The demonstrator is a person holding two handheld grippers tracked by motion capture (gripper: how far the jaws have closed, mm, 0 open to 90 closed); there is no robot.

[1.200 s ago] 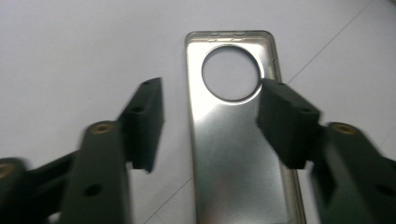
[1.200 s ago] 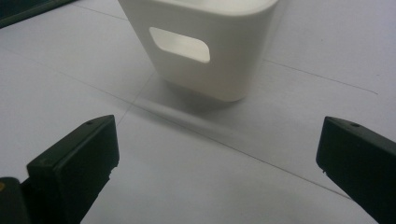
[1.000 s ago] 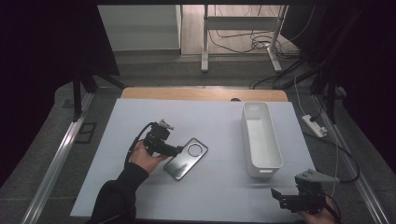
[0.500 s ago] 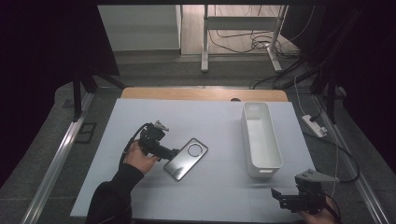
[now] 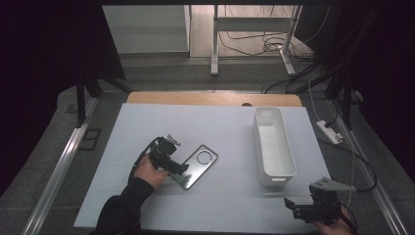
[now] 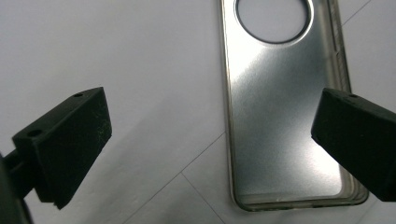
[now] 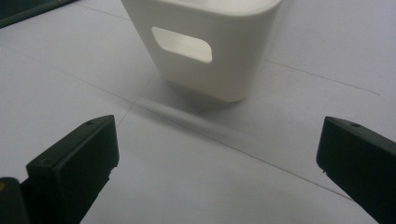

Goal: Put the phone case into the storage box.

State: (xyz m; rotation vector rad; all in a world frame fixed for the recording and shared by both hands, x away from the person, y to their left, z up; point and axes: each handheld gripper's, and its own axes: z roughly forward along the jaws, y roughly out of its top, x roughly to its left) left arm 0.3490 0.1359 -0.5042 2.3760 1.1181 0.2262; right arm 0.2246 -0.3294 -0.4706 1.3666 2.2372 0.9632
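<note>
1. Step in hand: approach for a pick. Left gripper (image 5: 172,164) is low over the phone case (image 5: 195,165), which lies flat on the table (image 5: 220,132), camera hole toward the far end. Its jaws have just been opening and now stand wide apart, w/ nothing pinched.
2. Seen along the left jaws, the case (image 6: 285,116) sits off-centre: its near end is between the jaws but hard over to the right-hand one, which overlaps the case's long edge; the left-hand jaw is over bare table, well apart from it.
3. Next move, as I judge it: shift so both long edges fall between the jaws, drop to the table, close across the width. Case is thin and flat, so the jaws may skid it rather than catch the rim.
4. Right gripper (image 5: 313,208) waits at the near right corner, jaws apart, nothing between them; ahead of them is the short end of the white bin (image 7: 205,46), handle slot facing it.
5. Nothing lies between case and bin (image 5: 274,147). Power strip (image 5: 329,131) is off the table edge, out of the way.
</note>
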